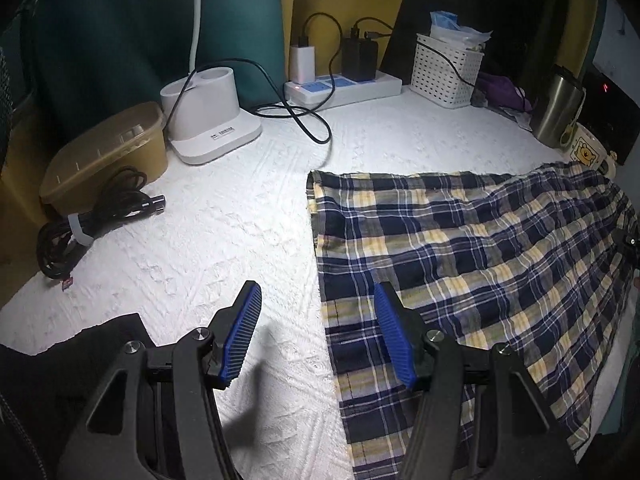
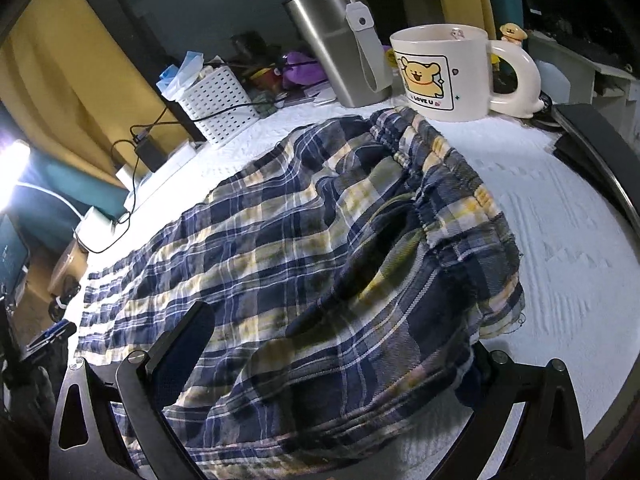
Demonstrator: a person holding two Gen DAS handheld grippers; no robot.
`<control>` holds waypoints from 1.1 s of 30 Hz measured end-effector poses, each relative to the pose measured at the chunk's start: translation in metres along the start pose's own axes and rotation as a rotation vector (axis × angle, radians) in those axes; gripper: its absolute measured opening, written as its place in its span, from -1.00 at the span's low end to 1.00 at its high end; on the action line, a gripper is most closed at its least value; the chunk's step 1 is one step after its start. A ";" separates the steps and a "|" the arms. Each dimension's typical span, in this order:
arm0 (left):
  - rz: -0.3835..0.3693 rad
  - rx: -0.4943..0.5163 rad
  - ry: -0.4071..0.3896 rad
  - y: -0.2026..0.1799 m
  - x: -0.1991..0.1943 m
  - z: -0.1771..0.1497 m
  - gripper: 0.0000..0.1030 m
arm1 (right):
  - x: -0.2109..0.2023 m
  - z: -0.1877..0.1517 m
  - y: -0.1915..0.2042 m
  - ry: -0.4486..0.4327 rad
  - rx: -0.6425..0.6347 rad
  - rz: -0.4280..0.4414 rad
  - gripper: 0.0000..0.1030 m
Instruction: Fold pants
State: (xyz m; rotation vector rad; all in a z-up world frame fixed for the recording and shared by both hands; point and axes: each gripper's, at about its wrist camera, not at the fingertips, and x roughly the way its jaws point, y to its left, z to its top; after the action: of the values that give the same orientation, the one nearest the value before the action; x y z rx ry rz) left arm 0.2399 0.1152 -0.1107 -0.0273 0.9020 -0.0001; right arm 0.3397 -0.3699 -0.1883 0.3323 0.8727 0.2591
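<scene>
The navy, yellow and white plaid pants [image 1: 460, 248] lie flat on the white textured cover [image 1: 224, 232], with one straight edge facing left. My left gripper [image 1: 316, 286] hovers open over that edge. Its right blue pad [image 1: 394, 340] is above the cloth, its left pad [image 1: 240, 336] is above the bare cover, and nothing is held. In the right wrist view the pants [image 2: 280, 240] bunch up at the elastic waistband [image 2: 452, 184]. My right gripper [image 2: 340, 328] stands wide open around that bunched end. Its left finger [image 2: 188, 340] shows, while cloth covers the right fingertip.
Along the back stand a brown lidded box [image 1: 108, 156], a coiled black cable [image 1: 92, 220], a white lamp base [image 1: 212, 120], a power strip with chargers [image 1: 344, 84] and a white basket [image 1: 446, 70]. A steel tumbler [image 2: 340, 44] and a bear mug [image 2: 444, 76] stand just beyond the waistband.
</scene>
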 end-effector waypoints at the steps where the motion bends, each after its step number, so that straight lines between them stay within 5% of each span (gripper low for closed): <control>1: 0.003 0.001 0.001 0.000 0.000 0.000 0.14 | 0.000 0.000 0.000 -0.001 -0.003 0.004 1.00; 22: 0.061 -0.020 0.026 0.004 0.002 0.004 0.14 | 0.017 0.025 -0.013 -0.036 0.033 0.143 1.00; 24: 0.065 -0.019 0.028 0.004 0.002 0.005 0.14 | 0.017 0.027 -0.015 -0.041 0.041 0.143 0.89; 27: 0.064 -0.020 0.028 0.003 0.001 0.005 0.14 | 0.017 0.028 -0.023 -0.050 0.064 0.126 0.36; 29: 0.061 -0.025 0.025 0.003 0.000 0.006 0.14 | 0.020 0.029 -0.034 -0.043 0.103 0.126 -0.18; 33: 0.062 -0.029 0.009 0.000 -0.001 0.007 0.14 | 0.024 0.032 -0.039 -0.027 0.120 0.161 -0.41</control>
State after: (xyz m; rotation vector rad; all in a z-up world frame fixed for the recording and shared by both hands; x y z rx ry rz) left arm 0.2445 0.1151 -0.1055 -0.0262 0.9115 0.0701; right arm 0.3828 -0.4033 -0.2012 0.5182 0.8373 0.3509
